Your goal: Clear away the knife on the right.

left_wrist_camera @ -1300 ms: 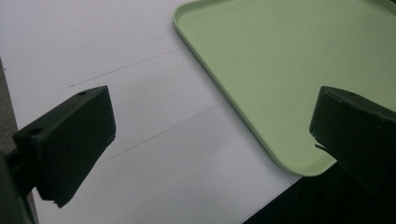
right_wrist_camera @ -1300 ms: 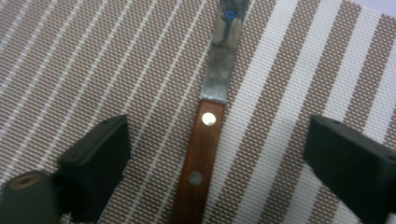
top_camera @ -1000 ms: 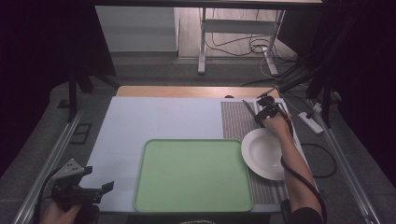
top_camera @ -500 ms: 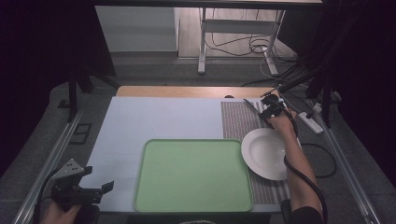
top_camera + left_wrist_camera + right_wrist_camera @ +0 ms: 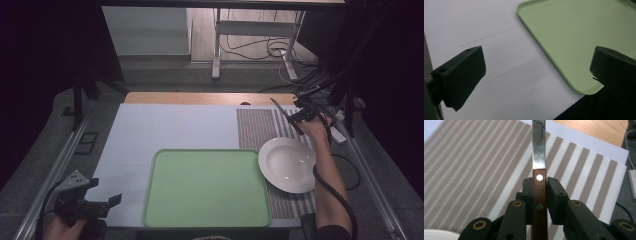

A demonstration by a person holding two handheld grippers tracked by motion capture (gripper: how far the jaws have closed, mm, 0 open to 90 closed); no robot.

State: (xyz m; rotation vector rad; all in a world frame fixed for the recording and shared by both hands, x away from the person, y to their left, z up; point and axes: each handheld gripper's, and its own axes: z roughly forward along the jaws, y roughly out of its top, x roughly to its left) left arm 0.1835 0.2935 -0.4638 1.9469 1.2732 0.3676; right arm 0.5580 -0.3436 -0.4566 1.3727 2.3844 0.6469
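Note:
My right gripper (image 5: 539,185) is shut on the brown wooden handle of a knife (image 5: 539,152), whose steel blade points away over the striped placemat (image 5: 469,167). From above, that gripper (image 5: 300,116) hovers over the far right part of the placemat (image 5: 257,125), the knife (image 5: 278,107) sticking out to its left, beyond the white plate (image 5: 287,164). My left gripper (image 5: 92,200) rests at the near left corner of the table, its jaws open and holding nothing. In the left gripper view, the green tray (image 5: 579,37) lies ahead between the two wide-apart jaws (image 5: 536,75).
A white sheet (image 5: 175,130) covers the table, with a strip of bare wood (image 5: 210,98) at the far edge. A white power strip (image 5: 340,127) and cables lie off the table's right side. A metal frame leg (image 5: 216,45) stands beyond.
The right gripper has lifted with the knife and shifted toward the far right of the placemat. The left gripper has stayed put.

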